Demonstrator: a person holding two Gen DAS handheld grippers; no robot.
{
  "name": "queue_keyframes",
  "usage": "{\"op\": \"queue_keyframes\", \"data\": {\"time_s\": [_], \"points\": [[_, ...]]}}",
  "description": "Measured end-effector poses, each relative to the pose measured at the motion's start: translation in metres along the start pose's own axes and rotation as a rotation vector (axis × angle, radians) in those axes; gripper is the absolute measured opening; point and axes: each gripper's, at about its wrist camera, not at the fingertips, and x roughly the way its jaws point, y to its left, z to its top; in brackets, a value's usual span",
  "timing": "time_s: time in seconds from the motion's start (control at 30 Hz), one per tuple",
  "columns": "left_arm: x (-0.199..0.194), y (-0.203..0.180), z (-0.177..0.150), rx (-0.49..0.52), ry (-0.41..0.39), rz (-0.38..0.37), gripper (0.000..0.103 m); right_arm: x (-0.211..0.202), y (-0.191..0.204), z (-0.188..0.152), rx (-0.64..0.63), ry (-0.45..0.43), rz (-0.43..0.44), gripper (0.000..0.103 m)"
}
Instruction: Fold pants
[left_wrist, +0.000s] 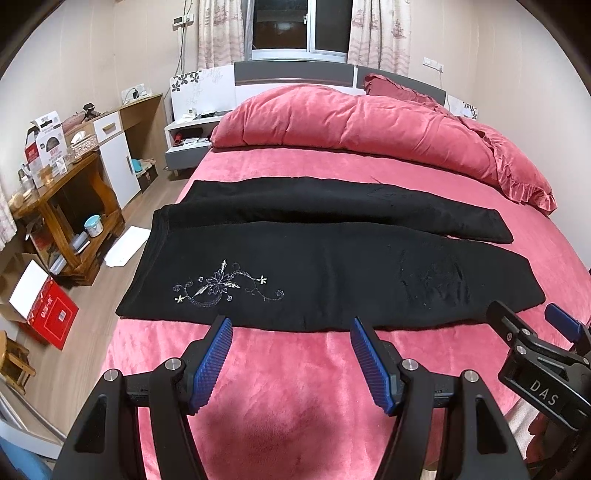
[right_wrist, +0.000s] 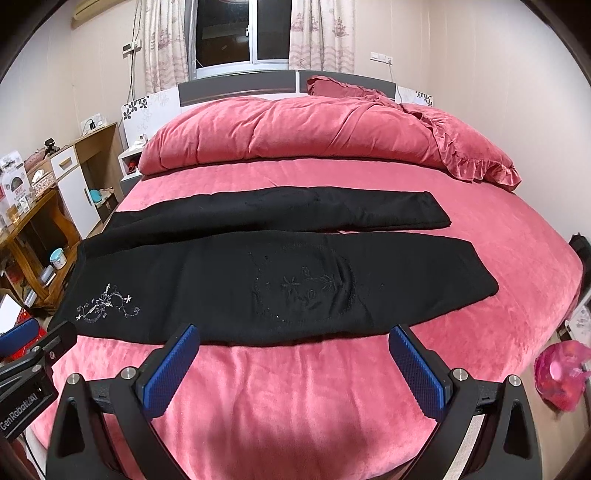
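In the left wrist view, the black pants (left_wrist: 314, 266) lie flat across the middle of the frame on the pink bed (left_wrist: 295, 387), waist toward the left edge, both legs running to the right with a narrow gap between them (a pale embroidered flower (left_wrist: 221, 286) marks the near leg at centre left). The left hand-held gripper (left_wrist: 291, 328) sits at the bottom centre, its blue pads apart with nothing between them, tips just short of the near hem. The right hand-held gripper (left_wrist: 528, 317) shows at the lower right edge, also apart. A rolled pink duvet (left_wrist: 369, 125) fills the upper centre. In the right wrist view, the pants (right_wrist: 277, 280) again span mid-frame, and the right hand-held gripper (right_wrist: 293, 334) at the bottom stands wide apart and empty over bare bedding.
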Motion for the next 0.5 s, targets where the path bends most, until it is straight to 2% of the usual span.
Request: {"op": "queue_keyframes", "data": {"time_s": [0.5], "points": [[0.0026, 0.0012, -0.0013, -0.004, 0.008, 0.004, 0.068, 0.0021, 0.0014, -0.0001, -0.001, 0.008, 0.007, 0.103]]}}
